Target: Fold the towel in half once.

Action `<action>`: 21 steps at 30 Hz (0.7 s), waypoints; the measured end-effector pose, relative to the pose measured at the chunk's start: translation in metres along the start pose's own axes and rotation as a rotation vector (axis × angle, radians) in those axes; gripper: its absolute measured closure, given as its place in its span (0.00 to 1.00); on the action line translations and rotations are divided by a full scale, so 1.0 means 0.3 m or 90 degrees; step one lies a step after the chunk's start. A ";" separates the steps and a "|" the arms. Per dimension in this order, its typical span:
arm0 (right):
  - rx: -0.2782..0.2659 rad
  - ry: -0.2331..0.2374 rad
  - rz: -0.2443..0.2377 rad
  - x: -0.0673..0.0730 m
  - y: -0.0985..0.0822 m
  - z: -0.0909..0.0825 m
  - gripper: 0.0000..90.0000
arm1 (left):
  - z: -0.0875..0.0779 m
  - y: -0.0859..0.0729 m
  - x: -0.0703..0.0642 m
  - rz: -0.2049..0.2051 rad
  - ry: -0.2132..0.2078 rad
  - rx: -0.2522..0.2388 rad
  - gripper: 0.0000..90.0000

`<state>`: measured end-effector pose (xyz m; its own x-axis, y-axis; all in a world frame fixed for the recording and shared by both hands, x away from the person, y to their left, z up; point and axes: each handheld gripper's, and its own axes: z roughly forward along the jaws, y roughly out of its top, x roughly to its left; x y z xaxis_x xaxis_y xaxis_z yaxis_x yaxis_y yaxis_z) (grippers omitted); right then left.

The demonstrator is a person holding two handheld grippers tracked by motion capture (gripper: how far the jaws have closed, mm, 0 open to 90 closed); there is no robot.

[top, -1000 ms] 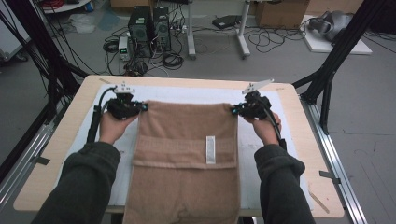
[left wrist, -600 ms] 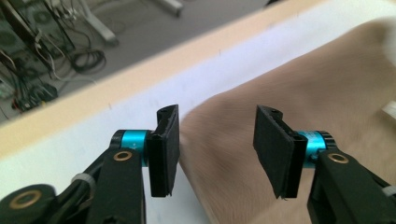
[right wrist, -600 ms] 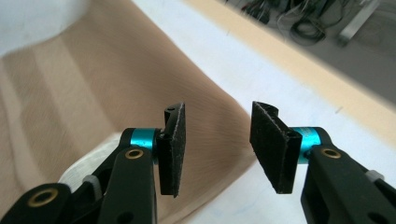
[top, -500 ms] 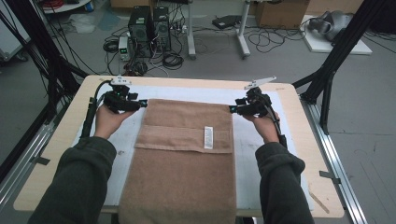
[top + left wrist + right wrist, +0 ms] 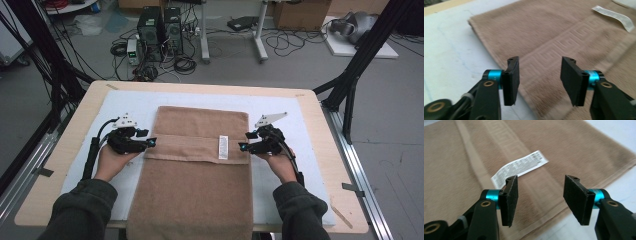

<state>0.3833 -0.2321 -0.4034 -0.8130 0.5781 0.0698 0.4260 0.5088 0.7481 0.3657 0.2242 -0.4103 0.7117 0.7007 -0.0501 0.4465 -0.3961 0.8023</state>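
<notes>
A brown towel [image 5: 195,190] lies on the white mat [image 5: 131,100], its near end hanging over the table's front edge. A patterned hem band with a white label [image 5: 223,147] crosses it. My left gripper [image 5: 150,142] sits low at the towel's left edge beside that band. It is open, its jaws have just been closing a little, and nothing is pinched. In the left gripper view the jaws [image 5: 539,80] straddle the towel [image 5: 544,32] edge. My right gripper [image 5: 243,141] is at the right edge near the label [image 5: 521,166]. It is open, its jaws [image 5: 540,200] have just been opening, and they are empty above the towel [image 5: 461,157].
The mat covers most of a wooden table [image 5: 55,155]. Black frame posts [image 5: 350,85] stand at the table's right and left sides. Computers and cables [image 5: 160,35] lie on the floor beyond the far edge.
Both grippers let go of the towel's far corners, which now lie flat. Both hands have come down and back toward the near side, to the ends of the hem band.
</notes>
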 end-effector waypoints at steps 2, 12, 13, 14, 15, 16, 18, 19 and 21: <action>0.006 0.006 -0.008 0.016 -0.022 0.007 0.56 | 0.003 -0.008 -0.021 0.023 -0.001 0.009 0.63; 0.056 0.026 -0.034 0.051 -0.087 0.078 0.67 | 0.044 -0.086 -0.045 0.025 -0.024 0.064 0.77; 0.051 0.025 -0.034 0.053 -0.091 0.080 0.70 | 0.048 -0.095 -0.048 0.025 -0.020 0.058 0.79; 0.047 0.028 -0.033 0.051 -0.092 0.081 0.75 | 0.048 -0.098 -0.048 0.023 -0.018 0.053 0.81; 0.046 0.028 -0.034 0.051 -0.093 0.081 0.80 | 0.050 -0.098 -0.048 0.017 -0.015 0.051 0.84; 0.048 0.026 -0.034 0.053 -0.092 0.080 0.85 | 0.051 -0.096 -0.050 0.013 -0.013 0.051 0.87; 0.047 0.025 -0.041 0.055 -0.089 0.081 0.91 | 0.050 -0.093 -0.056 0.019 -0.004 0.052 0.93; 0.046 0.030 -0.037 0.053 -0.089 0.079 0.93 | 0.048 -0.091 -0.058 0.022 -0.001 0.052 0.94; 0.043 0.035 -0.038 0.050 -0.088 0.073 0.95 | 0.042 -0.089 -0.058 0.024 -0.002 0.051 0.95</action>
<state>0.3684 -0.2229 -0.4366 -0.8574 0.5106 0.0647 0.4009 0.5837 0.7061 0.3482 0.2150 -0.4384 0.7305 0.6826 -0.0225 0.4608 -0.4683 0.7539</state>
